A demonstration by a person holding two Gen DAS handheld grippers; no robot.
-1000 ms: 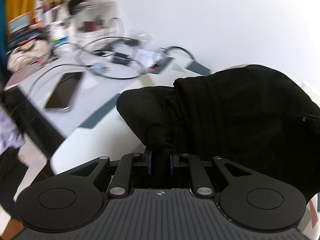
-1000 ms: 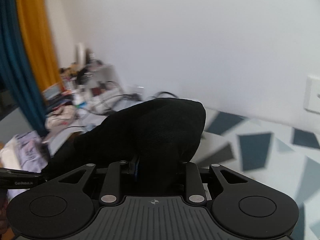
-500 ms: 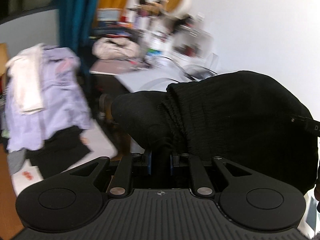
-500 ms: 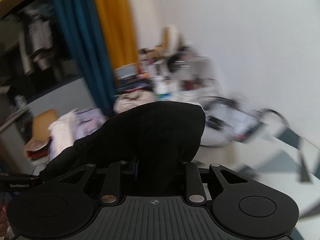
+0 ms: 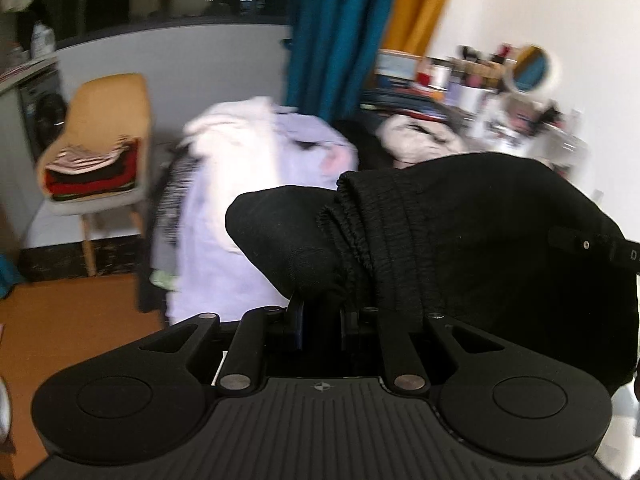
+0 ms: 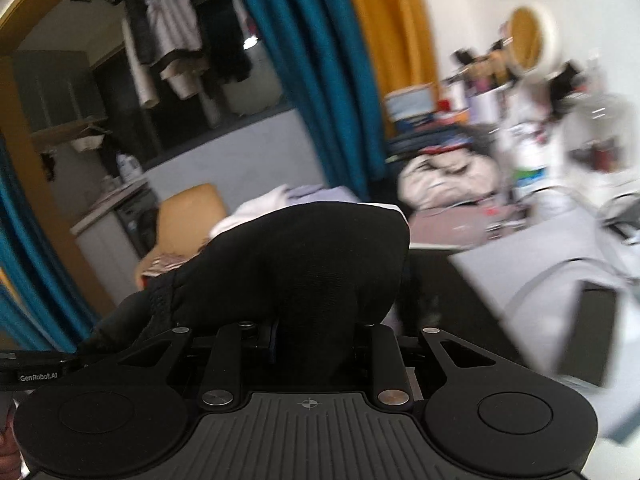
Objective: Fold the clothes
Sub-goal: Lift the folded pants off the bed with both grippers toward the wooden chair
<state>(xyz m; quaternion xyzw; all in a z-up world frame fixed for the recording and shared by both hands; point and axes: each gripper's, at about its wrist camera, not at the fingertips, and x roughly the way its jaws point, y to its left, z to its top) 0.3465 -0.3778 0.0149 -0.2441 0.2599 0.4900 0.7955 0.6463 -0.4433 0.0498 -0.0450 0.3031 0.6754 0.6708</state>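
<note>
Left of frame, chair [image 5: 100,120] holds a folded stack [image 5: 92,176], so some is done. Lavender pile [image 5: 248,184] at centre is unfolded. Black garment [image 5: 460,240] bunched centre-right, held off any surface, left gripper [image 5: 320,312] and right gripper [image 6: 316,332] both clamped on it, tilted downward.

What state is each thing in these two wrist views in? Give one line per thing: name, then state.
Left gripper: shut on the garment.
Right gripper: shut on the garment.
Garment: black, bunched, held up by both grippers.
Chair: upright, a stack of folded clothes on its seat.
Stack: folded, lying flat.
Pale clothes: unfolded, heaped and draped.
Curtain: hanging, drawn aside.
</note>
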